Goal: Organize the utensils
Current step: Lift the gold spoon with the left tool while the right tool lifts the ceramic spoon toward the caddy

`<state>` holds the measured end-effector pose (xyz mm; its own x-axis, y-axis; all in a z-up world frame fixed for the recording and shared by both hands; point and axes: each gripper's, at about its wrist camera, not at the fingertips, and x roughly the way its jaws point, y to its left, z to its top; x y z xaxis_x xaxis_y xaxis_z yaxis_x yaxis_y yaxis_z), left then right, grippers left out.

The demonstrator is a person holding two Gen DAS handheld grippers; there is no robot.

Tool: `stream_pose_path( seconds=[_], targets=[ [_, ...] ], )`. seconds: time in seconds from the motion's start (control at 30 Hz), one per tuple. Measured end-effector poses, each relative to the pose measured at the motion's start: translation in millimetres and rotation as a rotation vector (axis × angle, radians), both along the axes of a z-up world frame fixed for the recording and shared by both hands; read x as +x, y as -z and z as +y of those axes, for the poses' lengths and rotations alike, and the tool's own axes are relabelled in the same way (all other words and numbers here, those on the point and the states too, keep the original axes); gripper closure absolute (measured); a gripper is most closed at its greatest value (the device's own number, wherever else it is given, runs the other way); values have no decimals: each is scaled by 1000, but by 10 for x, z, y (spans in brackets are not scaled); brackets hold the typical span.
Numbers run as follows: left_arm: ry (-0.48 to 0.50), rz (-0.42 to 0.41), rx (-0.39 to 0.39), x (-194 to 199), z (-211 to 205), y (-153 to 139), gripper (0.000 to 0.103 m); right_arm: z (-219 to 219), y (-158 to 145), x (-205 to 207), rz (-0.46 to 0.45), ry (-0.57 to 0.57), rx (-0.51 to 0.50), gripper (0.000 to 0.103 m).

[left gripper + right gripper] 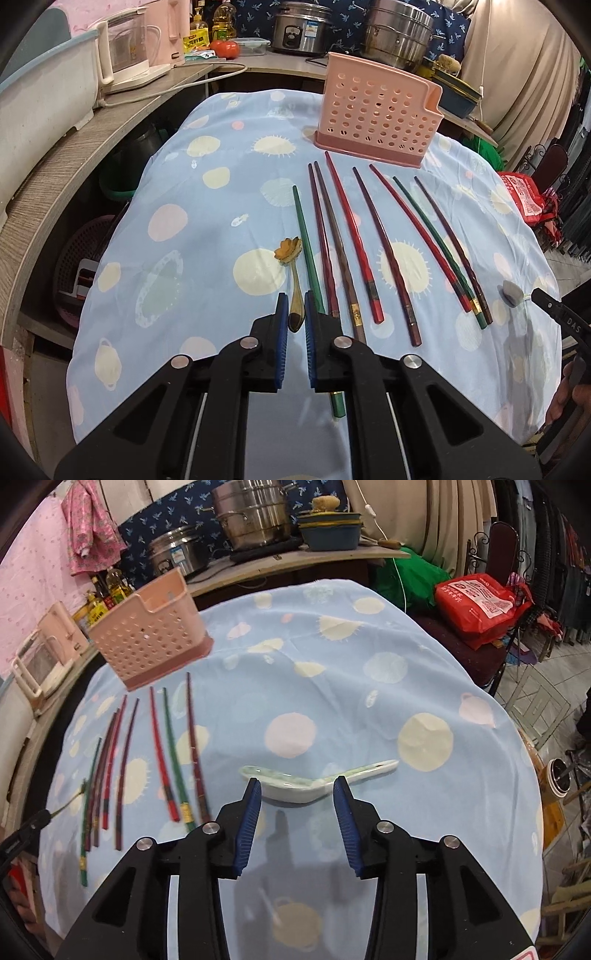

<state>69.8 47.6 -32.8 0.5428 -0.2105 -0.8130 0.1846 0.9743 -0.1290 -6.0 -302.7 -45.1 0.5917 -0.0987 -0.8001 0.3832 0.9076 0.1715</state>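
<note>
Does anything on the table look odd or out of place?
Nothing looks spilled or broken. The pink holder stands upright and seems empty, while the chopsticks, the ceramic spoon and the small gold spoon lie on the cloth.

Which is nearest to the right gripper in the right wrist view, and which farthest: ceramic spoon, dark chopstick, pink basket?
1. Ceramic spoon, lying just past the right gripper's fingertips.
2. Dark chopstick, rightmost of the row, to the left.
3. Pink basket, far left.

On the surface [207,236] we see the chopsticks [373,243] lying side by side in a row before the utensil holder [376,114]. A small spoon [293,280] lies left of them, and a soup spoon [314,779] lies right.
</note>
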Motion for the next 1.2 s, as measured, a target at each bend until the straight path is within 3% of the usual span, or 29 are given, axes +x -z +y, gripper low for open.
stream_pose_path(
  seconds=[0.2, 0.37, 0.7, 0.83, 0.9, 0.97, 1.2],
  targets=[
    [0, 1, 11, 7, -14, 11, 95, -254, -8, 152, -28, 4, -3, 63],
    [-3, 8, 18, 14, -40, 20, 95, -317, 196, 296, 57, -14, -10, 67],
    [3, 15, 17, 13, -66, 46, 95, 53, 295, -171, 111, -70, 81, 68],
    [2, 19, 19, 2, -70, 70, 96, 148, 317, -211, 109, -81, 57, 68],
    [3, 24, 18, -9, -65, 82, 102, 139, 314, -211, 102, -78, 64, 77],
    [0, 26, 18, -14, -57, 93, 102, 146, 325, -203, 99, -90, 88, 92],
    [-2, 26, 7, -19, -27, 94, 102, 207, 267, -210, 73, -97, 85, 96]
  ],
)
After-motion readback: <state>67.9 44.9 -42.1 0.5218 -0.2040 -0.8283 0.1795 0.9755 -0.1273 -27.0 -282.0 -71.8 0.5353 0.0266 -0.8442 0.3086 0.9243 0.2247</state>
